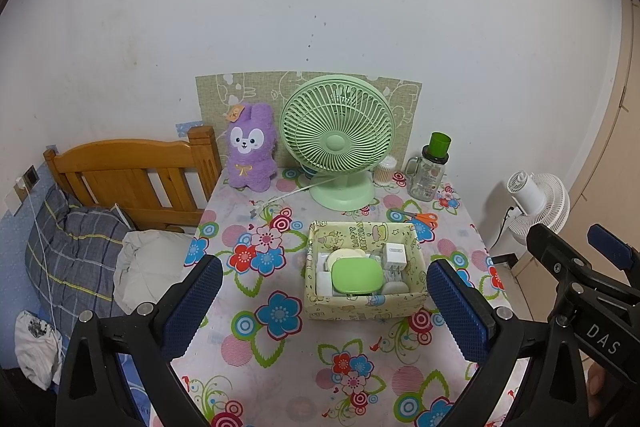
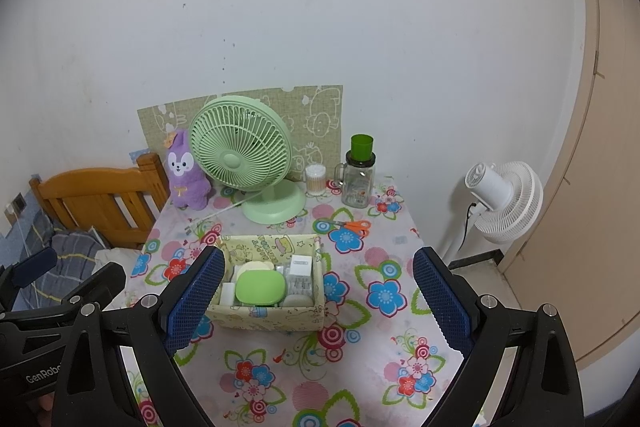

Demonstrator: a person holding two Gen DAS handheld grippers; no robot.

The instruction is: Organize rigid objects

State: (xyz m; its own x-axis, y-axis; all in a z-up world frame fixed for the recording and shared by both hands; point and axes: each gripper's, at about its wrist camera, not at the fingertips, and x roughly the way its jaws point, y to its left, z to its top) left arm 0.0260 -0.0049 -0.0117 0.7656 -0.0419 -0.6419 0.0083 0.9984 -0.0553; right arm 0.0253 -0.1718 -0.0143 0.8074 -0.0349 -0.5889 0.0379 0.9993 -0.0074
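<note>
left tool (image 1: 324, 301) and right tool (image 2: 318, 301) both spread wide, empty, above the flowered surface (image 1: 280, 347). patterned box (image 1: 362, 303) mid-surface holds green case (image 1: 356, 277) and white charger (image 1: 394, 253); scissors (image 1: 420, 217) lie behind it.

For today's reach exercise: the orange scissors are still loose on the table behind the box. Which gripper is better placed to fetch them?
Probably the right gripper: the orange scissors lie behind the box toward its right side. Both jaws stand open and empty.

Both wrist views look forward-down from near table (image 1: 288, 343) front; share box (image 1: 362, 303), probably equal height.
</note>
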